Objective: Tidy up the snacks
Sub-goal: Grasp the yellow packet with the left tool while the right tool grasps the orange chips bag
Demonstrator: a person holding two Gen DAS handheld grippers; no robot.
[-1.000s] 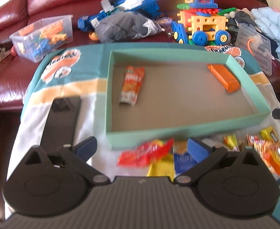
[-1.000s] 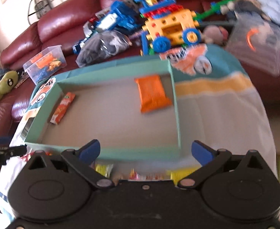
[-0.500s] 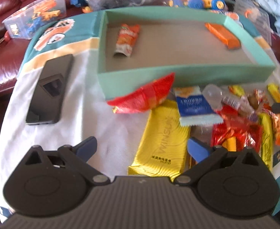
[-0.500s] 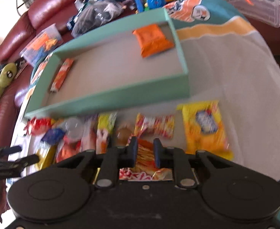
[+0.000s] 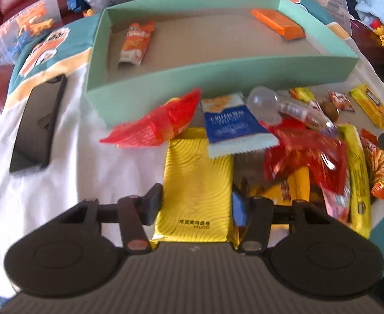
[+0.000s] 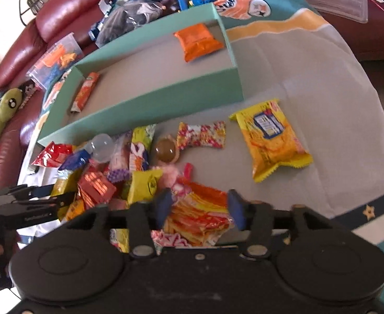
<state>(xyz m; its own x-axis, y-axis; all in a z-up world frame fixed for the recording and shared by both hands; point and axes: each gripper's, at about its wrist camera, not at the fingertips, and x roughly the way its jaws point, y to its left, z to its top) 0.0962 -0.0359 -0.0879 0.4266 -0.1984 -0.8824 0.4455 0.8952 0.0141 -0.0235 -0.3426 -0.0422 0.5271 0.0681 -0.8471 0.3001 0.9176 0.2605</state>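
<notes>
Both grippers down over the snack pile, each straddling a packet!

Left wrist view: the left gripper (image 5: 197,206) has its jaws parted around the yellow packet (image 5: 197,183), which lies flat on the desk (image 5: 74,172); actual contact I cannot tell. Just beyond it, the teal box (image 5: 218,78) holds an orange chip bag (image 5: 137,43) and an orange bar (image 5: 278,23). Right wrist view: the right gripper (image 6: 198,209) sits with jaws apart either side of the orange-striped packet (image 6: 199,217), at the near edge of the pile, in front of the box.
</notes>
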